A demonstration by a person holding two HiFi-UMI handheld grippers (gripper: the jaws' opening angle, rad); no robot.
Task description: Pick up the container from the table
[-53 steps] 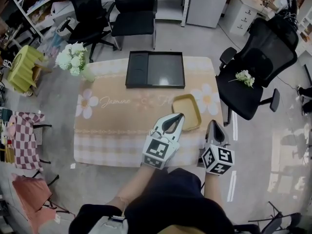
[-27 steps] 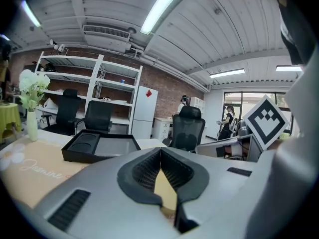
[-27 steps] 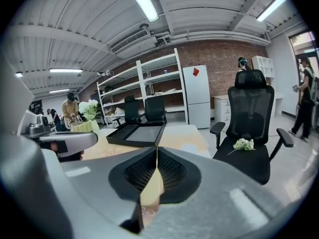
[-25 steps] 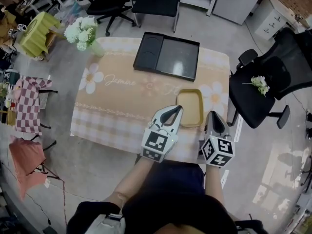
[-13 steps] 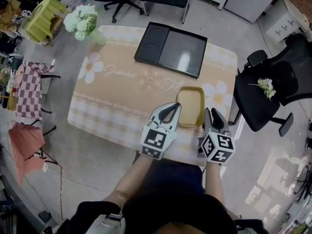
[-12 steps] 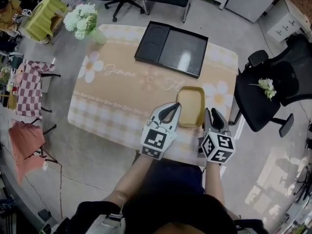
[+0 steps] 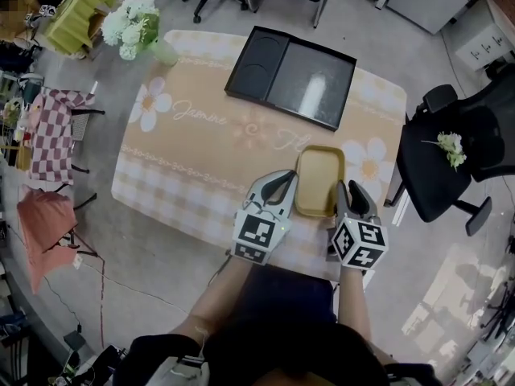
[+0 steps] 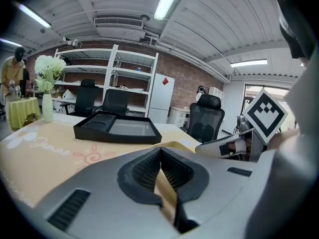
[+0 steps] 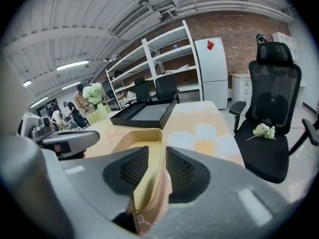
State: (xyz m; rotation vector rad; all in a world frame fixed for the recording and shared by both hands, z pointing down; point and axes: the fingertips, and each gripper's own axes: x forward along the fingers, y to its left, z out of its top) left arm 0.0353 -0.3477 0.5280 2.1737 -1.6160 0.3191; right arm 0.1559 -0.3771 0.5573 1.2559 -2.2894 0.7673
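Seen from above, a low green stool [image 7: 76,10] and a red checked cloth [image 7: 50,135] sit on the floor at far left. Beside them is a table [image 7: 193,167] covered in a peach cloth printed with white daisies. A bunch of white flowers [image 7: 133,24] stands at its far left corner. A black tray [image 7: 291,75] with two compartments lies flat along the far side.

At the near edge, the person's left gripper [image 7: 286,180] points away from them. Its tip is just beside the near left corner of the container [image 7: 319,179]. In the left gripper view, the left gripper [image 8: 160,153] has its fingertips pressed together. Only a sliver of tan shows through the gap behind them, and the container's rim [image 8: 179,146] sits just past the tips.

The container is a shallow yellow rectangular dish. It lies flat and open side up on the near right part of the table, next to a printed daisy. Its long axis runs from the near edge towards the tray, leaning slightly right.

The right gripper [image 7: 352,188] sits at the container's near right corner. In the right gripper view, its jaws [image 9: 157,149] have just been opening. They stand spread on either side of the container's right wall [image 9: 144,178], not clamping it.

At far right is a black office chair [image 7: 451,175] with a sprig of white flowers [image 7: 451,145] on its seat.
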